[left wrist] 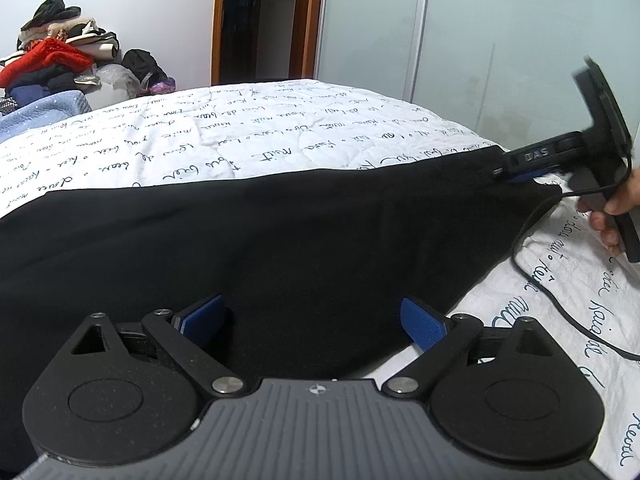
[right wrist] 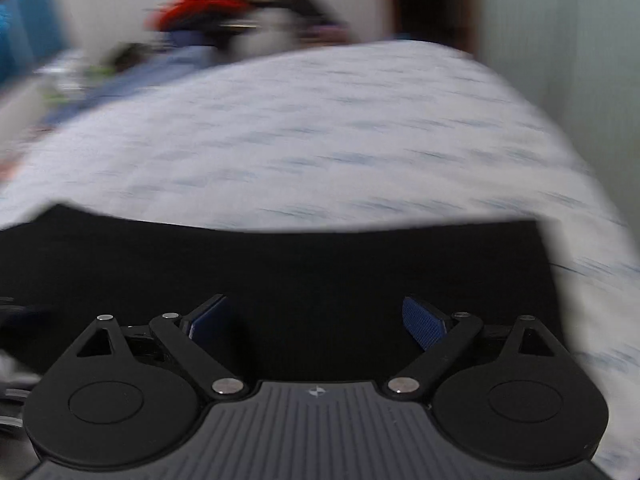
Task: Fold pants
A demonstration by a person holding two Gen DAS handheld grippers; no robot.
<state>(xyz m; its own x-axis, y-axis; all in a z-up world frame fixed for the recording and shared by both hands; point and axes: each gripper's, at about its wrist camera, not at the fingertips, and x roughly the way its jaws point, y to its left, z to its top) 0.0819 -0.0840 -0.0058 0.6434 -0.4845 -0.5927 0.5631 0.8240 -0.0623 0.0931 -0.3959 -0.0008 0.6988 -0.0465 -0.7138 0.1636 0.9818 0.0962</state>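
No container can be made out; a loose pile of clothes (left wrist: 56, 56) is heaped beyond the far corner of the bed (left wrist: 248, 128), partly cut off at the frame's left edge. The right wrist view is smeared by motion blur, so the writing on the bedcover and the pile are hard to read there. The black pants (left wrist: 260, 240) are spread flat across the near part of the bed, their near edge hidden beneath the gripper bodies. The left hand-held gripper (left wrist: 312, 324) is held over the pants with its jaws wide apart and nothing clamped. The right hand-held gripper (right wrist: 316, 324) is likewise seen with jaws apart above the black cloth, gripping nothing. In the left wrist view it is seen at the pants' right end, with a hand (left wrist: 616, 212) on its handle, partly cut off, and a black cable (left wrist: 552, 292) trailing over the bedcover.
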